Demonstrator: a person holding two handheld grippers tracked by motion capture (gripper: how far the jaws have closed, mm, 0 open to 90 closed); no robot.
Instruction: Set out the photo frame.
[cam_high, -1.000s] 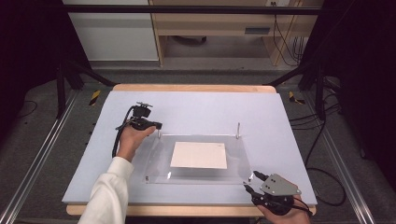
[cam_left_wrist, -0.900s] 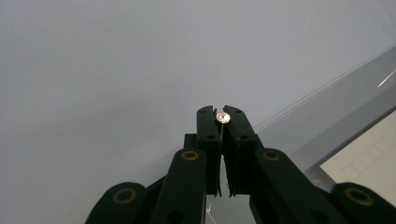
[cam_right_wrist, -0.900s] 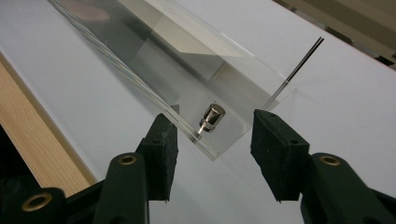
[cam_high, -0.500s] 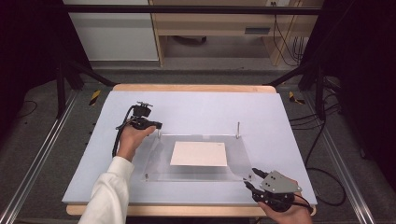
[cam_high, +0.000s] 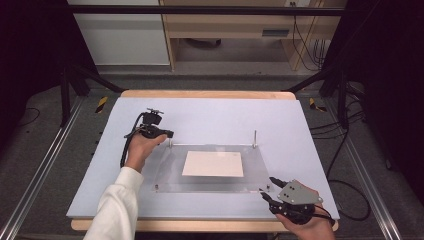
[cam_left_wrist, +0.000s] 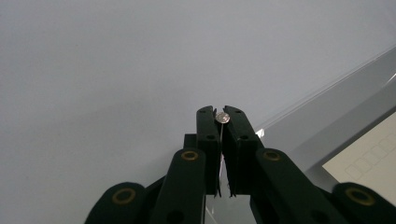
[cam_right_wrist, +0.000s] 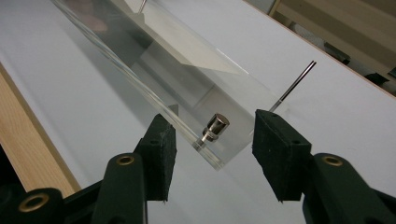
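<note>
Clear acrylic plate (cam_high: 210, 167), steel corner pins (cam_right_wrist: 215, 127)

text: none legible | labels: none | numbers: none | signs: none

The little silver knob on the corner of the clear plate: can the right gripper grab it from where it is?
Probably yes. The right gripper has its jaws open on either side of the silver knob, not touching it, and nothing lies between. The knob stands on the clear plate corner, just ahead.
</note>
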